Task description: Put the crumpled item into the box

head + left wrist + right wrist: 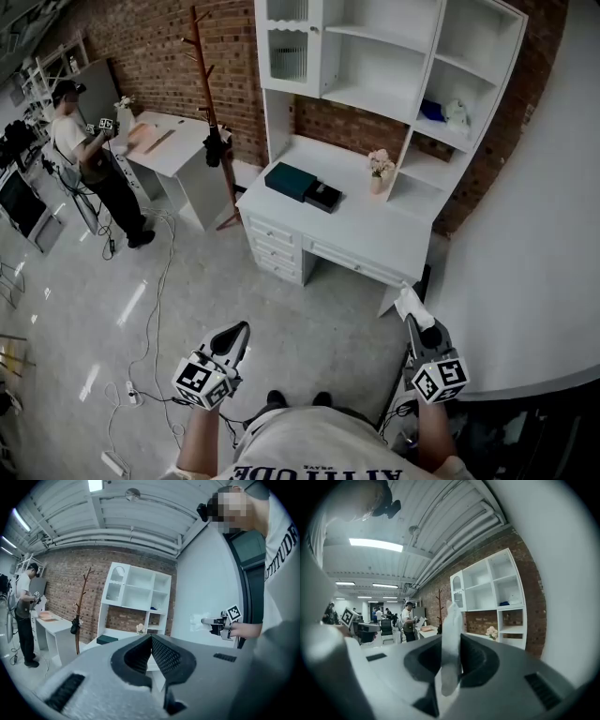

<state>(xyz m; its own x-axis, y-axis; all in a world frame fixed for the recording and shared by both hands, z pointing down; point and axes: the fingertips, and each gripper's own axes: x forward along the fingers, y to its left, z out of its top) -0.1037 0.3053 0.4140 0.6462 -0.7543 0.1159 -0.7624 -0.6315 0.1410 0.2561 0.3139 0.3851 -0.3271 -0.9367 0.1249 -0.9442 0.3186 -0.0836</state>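
Observation:
A white crumpled item [410,304] sticks up from my right gripper [412,324], which is shut on it. In the right gripper view the item [450,620] stands pinched between the dark pads of the right gripper [451,645]. My left gripper [241,330] is held low on the left, shut, with nothing in it; its tips meet in the left gripper view [151,638]. A dark green box [290,180] lies on the white desk [375,234] well ahead of both grippers, with a black box [323,196] beside it. The green box [107,640] also shows in the left gripper view.
The desk carries a white shelf hutch [394,56] and a small vase of flowers [380,171]. A wooden coat stand [211,103] rises left of it. A person [89,159] stands at another white table [173,141]. Cables [150,319] cross the floor. A white curved wall [534,262] lies to the right.

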